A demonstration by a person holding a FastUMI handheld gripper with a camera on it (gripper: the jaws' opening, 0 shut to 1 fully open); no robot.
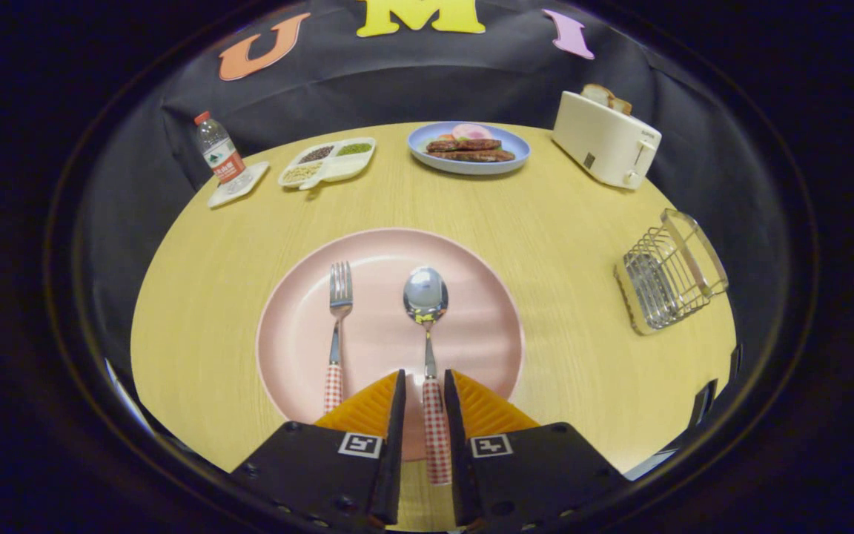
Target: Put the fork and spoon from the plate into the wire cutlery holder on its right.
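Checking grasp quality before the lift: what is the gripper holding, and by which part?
The gripper brackets the spoon at its checked handle, but whether both fingers actually press it cannot be told.

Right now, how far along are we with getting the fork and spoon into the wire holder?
Nothing is delivered yet: the wire cutlery holder holds no cutlery. In hand: the gripper straddles the spoon handle on the pink plate, fingers close beside it; a firm grip can't be confirmed. The fork lies untouched.

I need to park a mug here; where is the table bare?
Bare wood lies between the pink plate and wire holder, and between that plate and the blue plate. The back edge is crowded: bottle, tray, toaster. The gripper straddles the spoon handle.
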